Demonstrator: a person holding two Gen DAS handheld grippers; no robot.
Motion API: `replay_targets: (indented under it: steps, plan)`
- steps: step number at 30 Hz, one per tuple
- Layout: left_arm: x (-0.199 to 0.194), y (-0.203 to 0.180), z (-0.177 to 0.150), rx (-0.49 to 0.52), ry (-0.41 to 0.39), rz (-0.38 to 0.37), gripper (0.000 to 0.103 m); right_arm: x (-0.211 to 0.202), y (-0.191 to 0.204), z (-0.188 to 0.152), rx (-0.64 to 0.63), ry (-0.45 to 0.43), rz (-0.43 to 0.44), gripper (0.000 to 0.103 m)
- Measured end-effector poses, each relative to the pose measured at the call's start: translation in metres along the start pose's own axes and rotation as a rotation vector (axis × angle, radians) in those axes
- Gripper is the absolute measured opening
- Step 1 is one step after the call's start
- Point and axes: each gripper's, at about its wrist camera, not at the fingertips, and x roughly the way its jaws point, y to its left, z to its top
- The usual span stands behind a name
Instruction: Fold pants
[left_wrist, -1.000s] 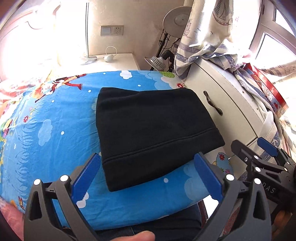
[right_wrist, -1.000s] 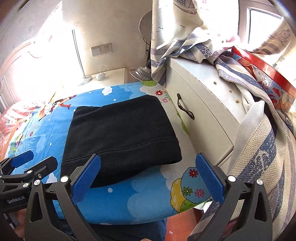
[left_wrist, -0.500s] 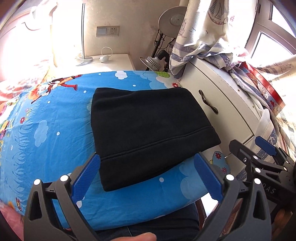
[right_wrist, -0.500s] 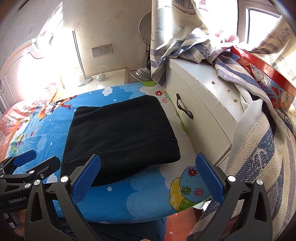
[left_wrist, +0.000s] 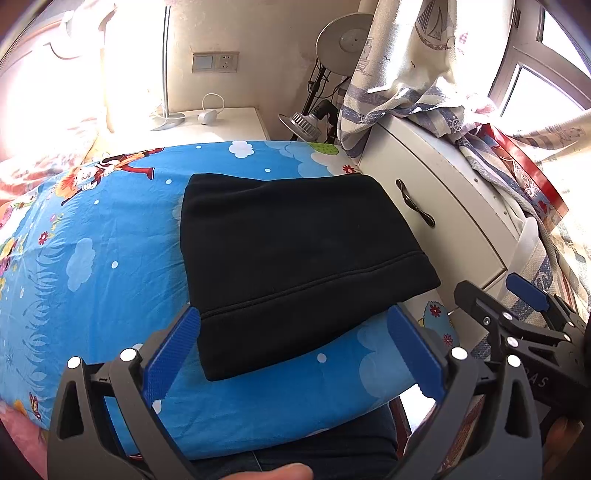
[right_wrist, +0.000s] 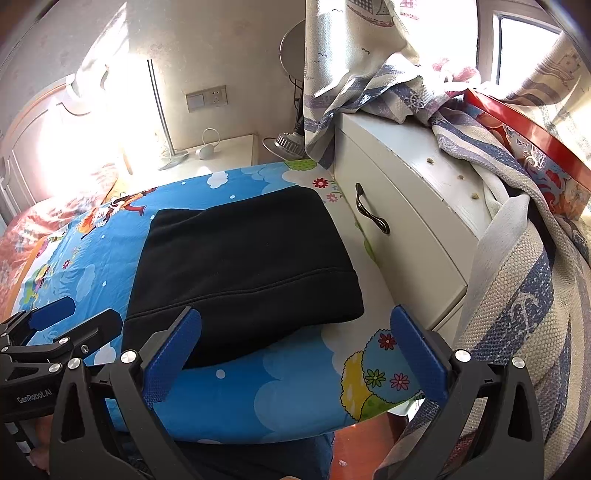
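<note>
The black pants (left_wrist: 295, 258) lie folded into a thick rectangle on the blue cartoon bedsheet (left_wrist: 92, 266), near the bed's right edge. They also show in the right wrist view (right_wrist: 243, 266). My left gripper (left_wrist: 293, 347) is open and empty, held just short of the fold's near edge. My right gripper (right_wrist: 295, 347) is open and empty too, at the near right corner of the fold. Each gripper shows in the other's view: the right one (left_wrist: 517, 314) at the right, the left one (right_wrist: 55, 332) at the left.
A white cabinet (left_wrist: 443, 206) with a dark handle stands tight against the bed's right side, draped with striped cloth (right_wrist: 517, 295). A white nightstand (left_wrist: 207, 125) and a lamp (left_wrist: 343, 40) stand at the back. The bed's near edge is just below the grippers.
Both grippers have drifted slightly; the pants sit a little higher in the views. The pants have not moved on the bed and both grippers stay open.
</note>
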Motion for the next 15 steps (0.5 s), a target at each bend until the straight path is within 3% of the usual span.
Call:
replay_targets:
  steps: [15]
  plan:
    - [0.0001, -0.0018, -0.0010, 0.003, -0.003, 0.001, 0.101, 0.0024, -0.0004, -0.0007, -0.003, 0.003, 0.004, 0.099]
